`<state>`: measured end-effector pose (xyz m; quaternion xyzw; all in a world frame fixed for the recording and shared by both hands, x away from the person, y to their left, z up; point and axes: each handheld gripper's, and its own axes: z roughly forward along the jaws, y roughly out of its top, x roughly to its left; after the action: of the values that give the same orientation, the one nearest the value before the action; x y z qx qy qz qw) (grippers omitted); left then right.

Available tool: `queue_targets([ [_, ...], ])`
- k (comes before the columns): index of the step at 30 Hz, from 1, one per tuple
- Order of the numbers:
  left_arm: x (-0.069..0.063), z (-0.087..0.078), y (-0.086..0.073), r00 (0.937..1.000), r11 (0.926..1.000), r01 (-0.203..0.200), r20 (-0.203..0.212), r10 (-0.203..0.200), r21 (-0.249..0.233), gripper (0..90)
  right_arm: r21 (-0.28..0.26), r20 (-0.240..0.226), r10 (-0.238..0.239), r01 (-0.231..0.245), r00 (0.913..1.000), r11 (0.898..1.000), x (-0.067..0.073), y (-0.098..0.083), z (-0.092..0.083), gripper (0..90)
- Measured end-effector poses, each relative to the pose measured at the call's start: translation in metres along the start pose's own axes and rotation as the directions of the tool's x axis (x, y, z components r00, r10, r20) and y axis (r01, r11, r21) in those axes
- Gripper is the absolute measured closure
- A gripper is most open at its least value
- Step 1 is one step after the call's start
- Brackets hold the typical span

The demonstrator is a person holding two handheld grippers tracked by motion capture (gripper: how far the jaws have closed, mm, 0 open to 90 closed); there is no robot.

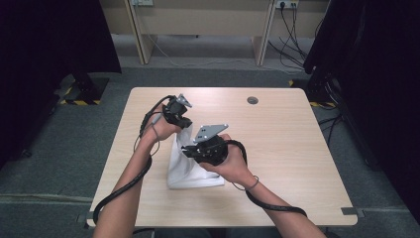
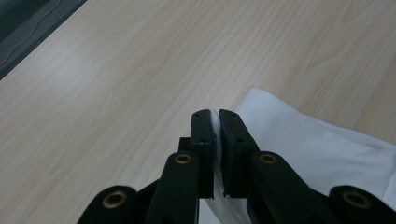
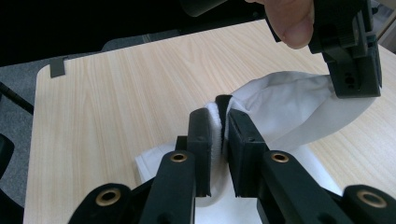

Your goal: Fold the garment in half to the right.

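Note:
A white cloth [image 1: 188,166] lies partly on the wooden table [image 1: 277,148], with its upper edge lifted off the surface. My left gripper [image 1: 184,123] is shut on one corner of that edge; in the left gripper view the white cloth [image 2: 299,149] is pinched between the black jaws of the left gripper [image 2: 216,116]. My right gripper [image 1: 187,149] is shut on the cloth a little nearer the person. In the right gripper view the cloth [image 3: 289,105] stretches from the right gripper [image 3: 219,114] up to the left gripper [image 3: 355,86] at the upper right.
A small round grey cable port [image 1: 252,100] sits in the table near its far edge. A desk frame and cables [image 1: 292,44] stand on the floor beyond the table. Dark curtains hang at both sides.

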<state>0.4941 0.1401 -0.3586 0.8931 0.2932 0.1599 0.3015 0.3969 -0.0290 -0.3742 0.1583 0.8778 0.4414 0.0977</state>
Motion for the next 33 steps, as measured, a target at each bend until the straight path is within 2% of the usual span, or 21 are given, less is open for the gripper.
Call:
queue_targets([
  [33, -0.007, 0.011, 0.002, 0.9999, 1.0, -0.002, 0.016, 0.002, -0.001, 83.9, 0.022, 0.0, 0.012, -0.012, 0.9999, 1.0, 0.0, -0.017, -0.001, 80.6],
])
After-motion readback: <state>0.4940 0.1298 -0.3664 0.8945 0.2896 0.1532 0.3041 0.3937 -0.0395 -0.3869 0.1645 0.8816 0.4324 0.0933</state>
